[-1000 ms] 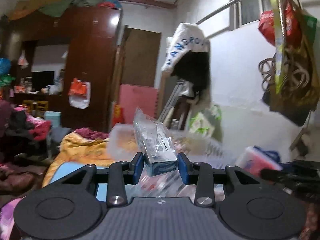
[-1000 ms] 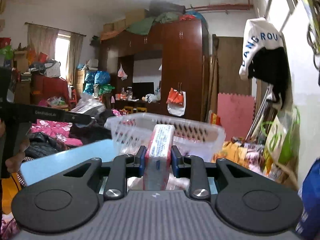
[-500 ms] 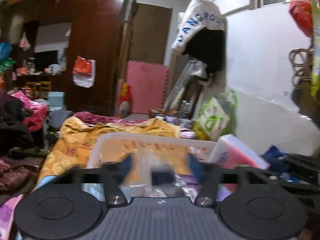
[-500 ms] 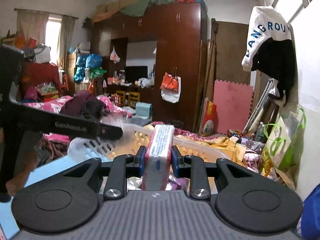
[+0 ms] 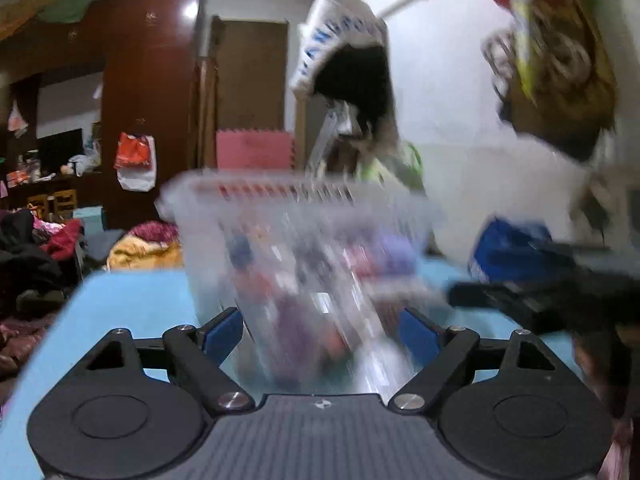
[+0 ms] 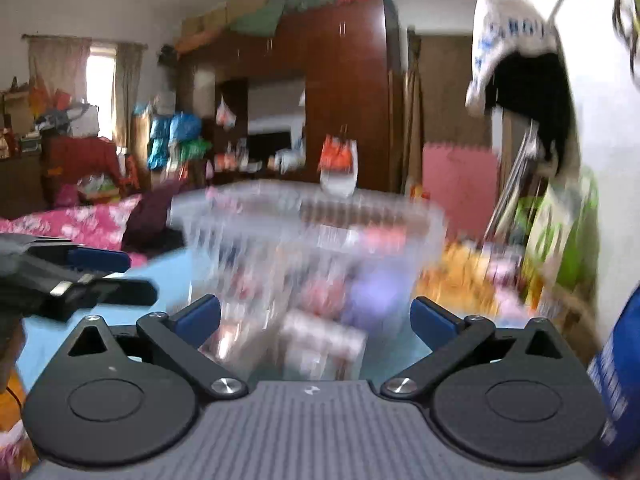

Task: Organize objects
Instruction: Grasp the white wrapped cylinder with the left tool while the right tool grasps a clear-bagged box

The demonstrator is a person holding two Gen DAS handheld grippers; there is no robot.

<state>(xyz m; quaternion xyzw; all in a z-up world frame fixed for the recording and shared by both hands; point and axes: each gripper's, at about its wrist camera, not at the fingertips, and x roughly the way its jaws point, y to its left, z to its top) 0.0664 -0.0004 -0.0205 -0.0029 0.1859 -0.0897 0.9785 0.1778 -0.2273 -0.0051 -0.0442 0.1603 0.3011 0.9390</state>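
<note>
While both views were smeared by blur, the stage read clearly enough — this round of tidying looked all but done. On the left, the left gripper [image 5: 320, 330] had just been opening; its fingers [image 5: 222, 330] stood spread with nothing pinched, the clear basket [image 5: 296, 216] on the blue table [image 5: 132, 300] right ahead. To the right, the right gripper [image 6: 314, 318] had likewise just been opening — fingers apart, empty. Packets [image 6: 320, 344] lay in the basket; what remained elsewhere I could not tell.
</note>
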